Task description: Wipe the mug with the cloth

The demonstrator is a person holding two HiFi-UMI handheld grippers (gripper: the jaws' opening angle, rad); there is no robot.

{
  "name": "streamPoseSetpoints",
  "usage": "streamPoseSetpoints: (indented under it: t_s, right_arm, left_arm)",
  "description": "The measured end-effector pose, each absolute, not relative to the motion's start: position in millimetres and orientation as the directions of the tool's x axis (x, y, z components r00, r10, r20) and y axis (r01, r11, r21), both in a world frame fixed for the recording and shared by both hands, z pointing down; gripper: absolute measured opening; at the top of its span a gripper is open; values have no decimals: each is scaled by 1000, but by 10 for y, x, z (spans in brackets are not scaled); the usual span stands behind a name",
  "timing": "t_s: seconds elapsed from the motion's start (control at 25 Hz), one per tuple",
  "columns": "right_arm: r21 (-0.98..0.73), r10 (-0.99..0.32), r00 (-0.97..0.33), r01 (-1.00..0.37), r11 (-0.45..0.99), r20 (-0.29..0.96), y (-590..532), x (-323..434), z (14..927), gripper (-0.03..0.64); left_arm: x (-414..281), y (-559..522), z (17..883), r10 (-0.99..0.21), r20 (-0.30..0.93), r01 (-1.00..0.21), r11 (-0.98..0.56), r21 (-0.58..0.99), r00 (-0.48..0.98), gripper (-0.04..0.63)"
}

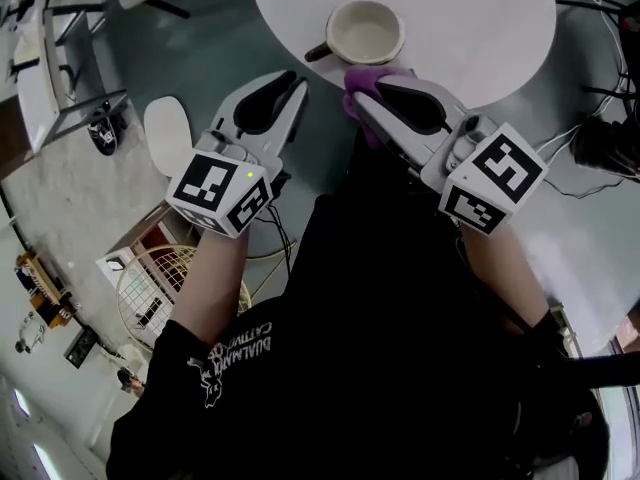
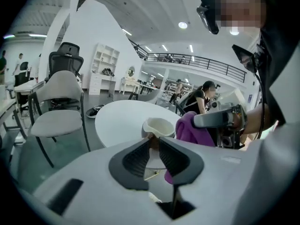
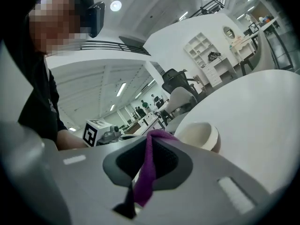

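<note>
A cream mug (image 1: pixel 366 31) with a brown outside stands upright near the front edge of the round white table (image 1: pixel 480 28), its handle pointing left. My left gripper (image 1: pixel 298 86) hovers just off the table's edge, below and left of the handle. Its jaws stand a little apart with nothing between them, and in the left gripper view the mug (image 2: pixel 158 127) shows through the gap. My right gripper (image 1: pixel 362 93) is shut on a purple cloth (image 1: pixel 368 80), which bunches at the fingertips just in front of the mug. The cloth (image 3: pixel 147 172) hangs down between the pads, with the mug (image 3: pixel 199 135) just beyond.
A white chair seat (image 1: pixel 168 133) sits left of the left gripper, and a wire basket (image 1: pixel 165 283) stands on the floor below it. Cables (image 1: pixel 590 138) trail on the floor at the right. Office chairs (image 2: pixel 58 121) stand beyond the table.
</note>
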State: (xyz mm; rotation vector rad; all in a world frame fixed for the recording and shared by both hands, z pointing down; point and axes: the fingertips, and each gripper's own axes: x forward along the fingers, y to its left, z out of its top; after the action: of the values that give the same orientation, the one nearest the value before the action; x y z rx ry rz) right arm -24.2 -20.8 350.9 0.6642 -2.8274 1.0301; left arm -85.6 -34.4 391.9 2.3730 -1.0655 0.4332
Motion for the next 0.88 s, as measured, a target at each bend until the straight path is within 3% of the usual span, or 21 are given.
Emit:
streamPoseSetpoints:
  t_s: [0.2, 0.28, 0.44, 0.88]
  right_arm:
    - [-629, -344, -909, -412, 659, 235, -240, -272, 3676, 32]
    - [-651, -327, -913, -403, 643, 243, -206, -320, 3740, 32]
    - [-688, -291, -921, -387, 614, 259, -159, -419, 3863, 32]
    - [-754, -298, -921, -380, 536, 252, -308, -478, 3959, 32]
  left_arm:
    - [-796, -540, 4136, -538, 532, -723, -652, 229, 653, 191]
    - [-738, -573, 4197, -498, 559, -689, -698, 195, 663, 207]
    - [-609, -637, 4309, -437, 600, -631, -761, 149, 670, 202]
    - [-548, -724, 4374, -403, 586, -605, -772, 195, 703, 106]
